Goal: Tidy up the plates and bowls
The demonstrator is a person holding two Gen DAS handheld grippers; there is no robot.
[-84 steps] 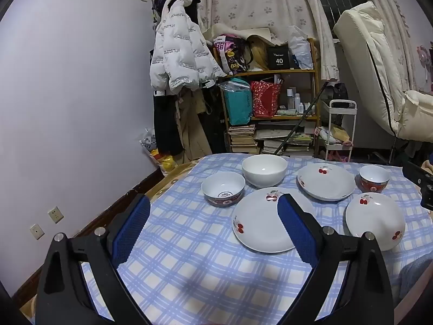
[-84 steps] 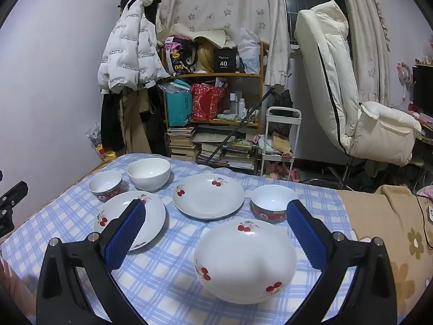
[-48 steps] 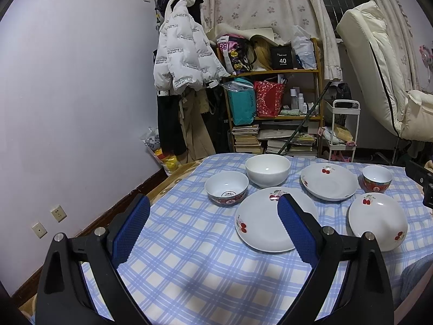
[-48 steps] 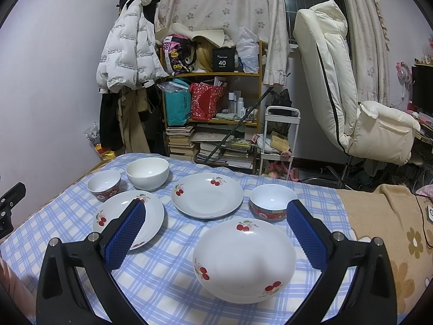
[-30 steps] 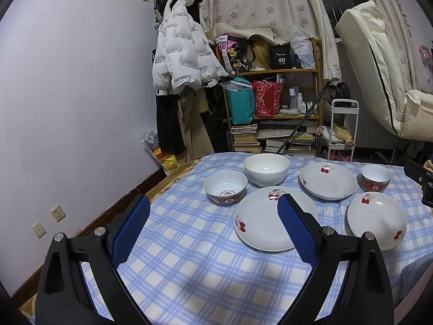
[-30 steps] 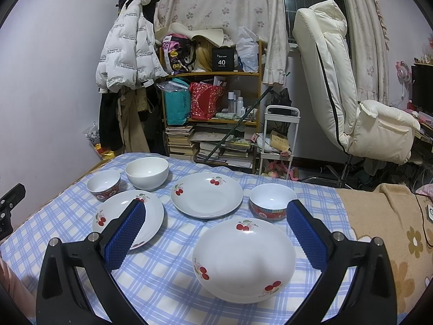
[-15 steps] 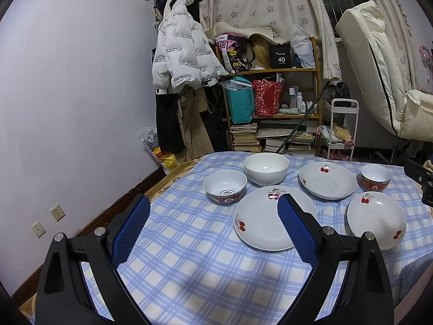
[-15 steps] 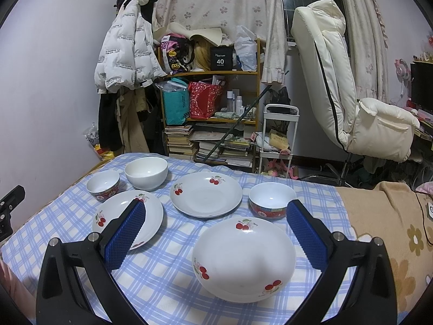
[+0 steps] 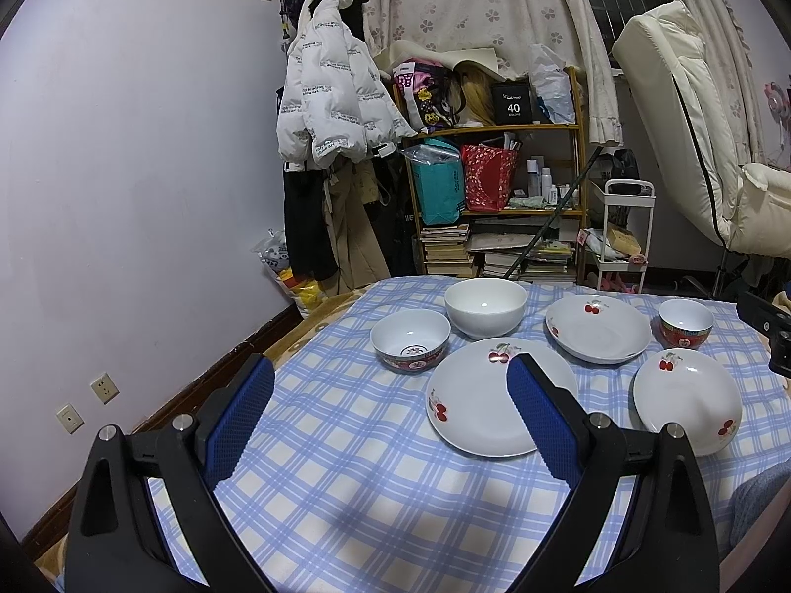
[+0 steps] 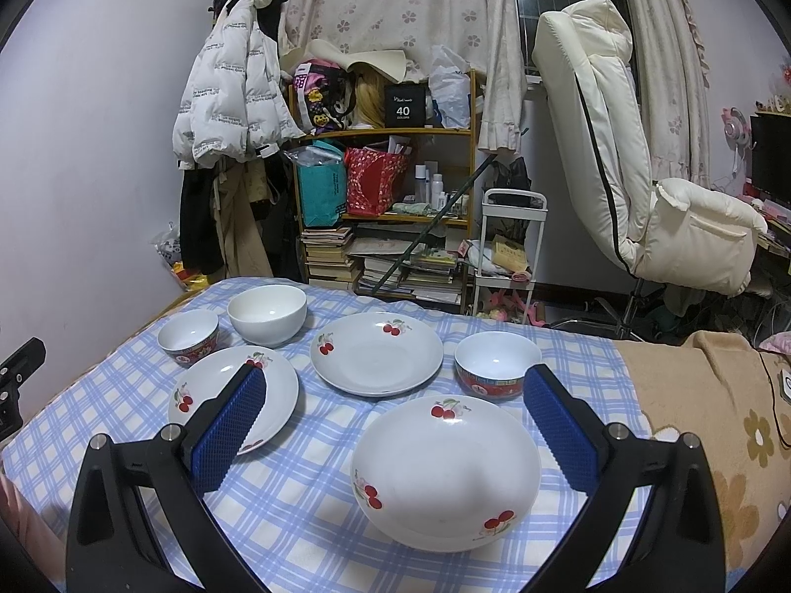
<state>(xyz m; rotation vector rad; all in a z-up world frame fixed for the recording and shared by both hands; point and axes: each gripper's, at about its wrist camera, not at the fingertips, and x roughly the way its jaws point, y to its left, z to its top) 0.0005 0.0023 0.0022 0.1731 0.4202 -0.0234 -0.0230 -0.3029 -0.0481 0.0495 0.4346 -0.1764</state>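
- I count six pieces on the blue checked tablecloth (image 9: pixel 346 469): three plates and three bowls, none of them stacked.
- My left gripper (image 9: pixel 390 402) hangs over the cloth with its blue pads spread wide and nothing between them.
- My right gripper (image 10: pixel 395 405) is likewise wide open and empty, above the near edge of the table.
- Plates: all three are white with red cherry prints. The flat plate (image 9: pixel 494 400) sits ahead of my left fingers, partly behind the right-hand pad (image 9: pixel 539 415).
- In the right wrist view that flat plate (image 10: pixel 277 385) shows behind the left-hand pad.
- The near deep plate (image 10: pixel 445 469) lies between my right fingers, just ahead of them, with cherries on its far rim and near rim.
- The far deep plate (image 10: pixel 376 352) sits beyond it, between the finger lines, apart from the others.
- Bowls: one plain white bowl (image 9: pixel 485 306), the largest, stands far ahead between my left fingers, just behind the flat plate.
- One small bowl (image 9: pixel 410 338), white inside with a red patterned band outside, is just left of the white bowl, close to it; I cannot tell if they touch.
- A second red-banded bowl (image 10: pixel 497 365) stands just beyond my right gripper's right pad, beside the far deep plate.
- From the left wrist, the near deep plate (image 9: pixel 687 400) and that red-banded bowl (image 9: pixel 684 322) lie off to the right of the fingers.
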